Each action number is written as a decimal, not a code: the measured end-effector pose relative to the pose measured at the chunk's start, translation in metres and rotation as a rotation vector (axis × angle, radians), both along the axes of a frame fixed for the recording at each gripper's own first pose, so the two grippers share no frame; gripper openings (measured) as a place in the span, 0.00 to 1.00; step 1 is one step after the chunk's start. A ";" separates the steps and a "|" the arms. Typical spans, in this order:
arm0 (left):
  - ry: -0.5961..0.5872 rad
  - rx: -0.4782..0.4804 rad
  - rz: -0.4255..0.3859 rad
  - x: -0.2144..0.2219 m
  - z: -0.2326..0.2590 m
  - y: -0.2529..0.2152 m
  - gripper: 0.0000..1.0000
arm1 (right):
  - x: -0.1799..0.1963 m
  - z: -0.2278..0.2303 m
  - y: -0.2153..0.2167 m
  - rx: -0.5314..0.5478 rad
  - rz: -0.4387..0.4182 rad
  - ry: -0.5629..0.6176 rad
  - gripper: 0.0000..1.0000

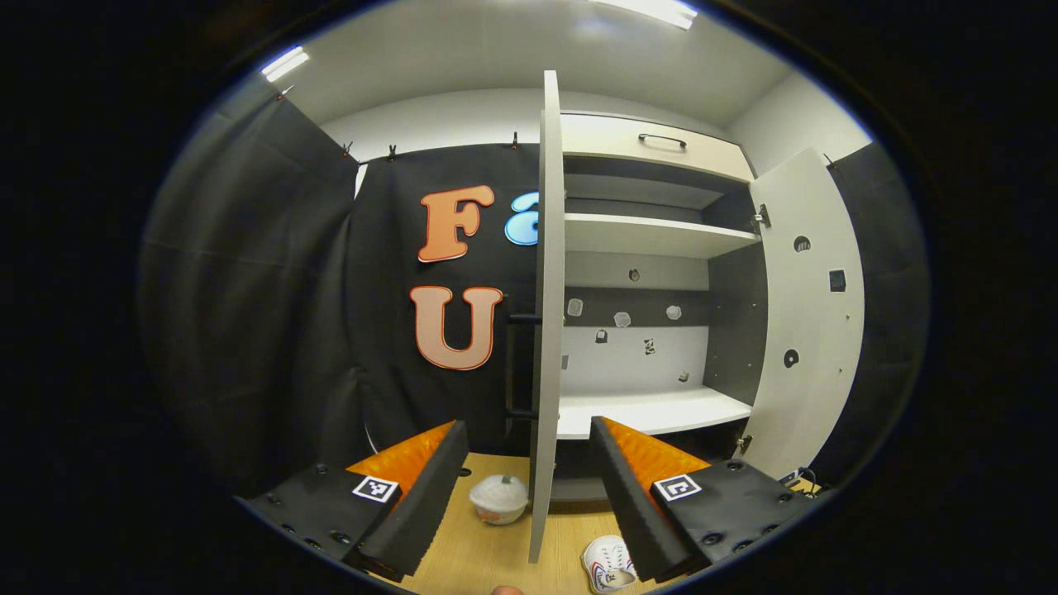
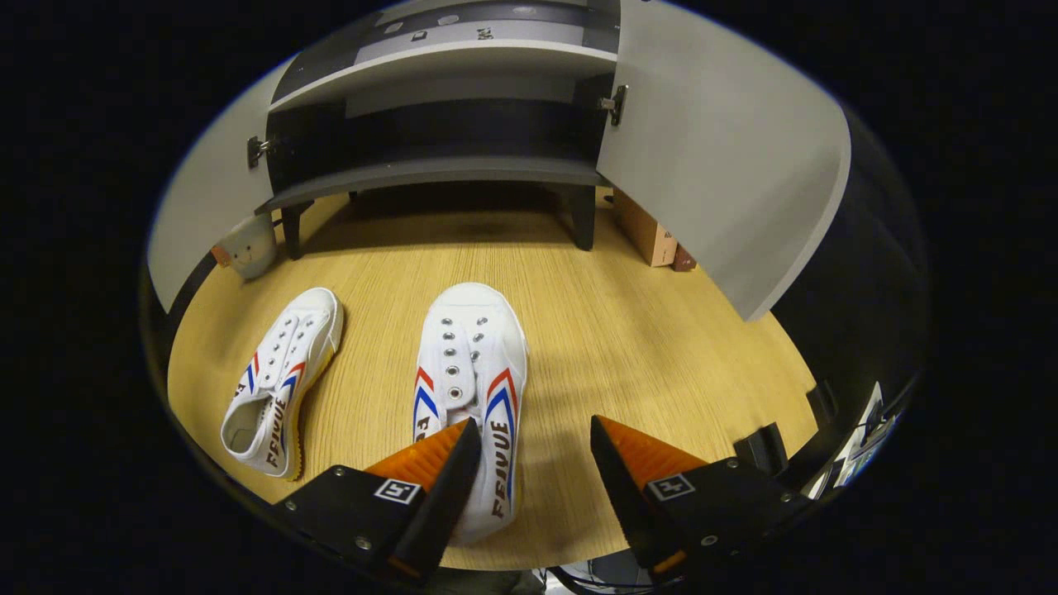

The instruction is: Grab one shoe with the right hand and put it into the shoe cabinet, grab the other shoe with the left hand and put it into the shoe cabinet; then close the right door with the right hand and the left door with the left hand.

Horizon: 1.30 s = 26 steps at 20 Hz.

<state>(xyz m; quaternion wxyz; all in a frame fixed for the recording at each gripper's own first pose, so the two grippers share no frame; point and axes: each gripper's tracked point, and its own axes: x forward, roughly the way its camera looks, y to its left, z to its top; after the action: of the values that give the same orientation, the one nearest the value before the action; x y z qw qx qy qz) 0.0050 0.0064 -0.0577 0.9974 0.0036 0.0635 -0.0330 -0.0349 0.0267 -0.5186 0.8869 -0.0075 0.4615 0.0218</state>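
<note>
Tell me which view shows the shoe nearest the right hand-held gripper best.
The right gripper view: the shoe lies nearly whole on the floor, heel beside the open right hand-held gripper. The left gripper view catches one shoe's toe, which shoe unclear.

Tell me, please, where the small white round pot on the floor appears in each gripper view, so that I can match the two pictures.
Left gripper view: the white pot sits low and centre-left on the wooden floor, just left of the left door edge.
Right gripper view: the pot is at the far left, beside the cabinet's front left leg, partly behind the left door.
Shared landmark: the cabinet's open left door.
</note>
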 end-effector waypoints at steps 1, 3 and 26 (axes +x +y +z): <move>0.000 -0.003 0.001 0.000 0.000 0.000 0.99 | 0.000 -0.003 0.003 0.026 -0.014 0.013 0.81; 0.000 -0.003 0.002 0.001 0.001 0.000 0.96 | 0.001 -0.009 0.008 0.065 -0.016 0.035 0.71; -0.021 0.026 -0.037 0.001 -0.002 0.003 0.99 | 0.050 0.218 0.023 0.156 -0.032 -0.131 0.00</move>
<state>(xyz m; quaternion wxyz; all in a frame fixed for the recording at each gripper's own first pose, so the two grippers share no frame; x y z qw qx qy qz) 0.0064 0.0093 -0.0596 0.9971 0.0180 0.0532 -0.0504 0.0153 0.0501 -0.3011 0.9133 0.0674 0.3994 0.0427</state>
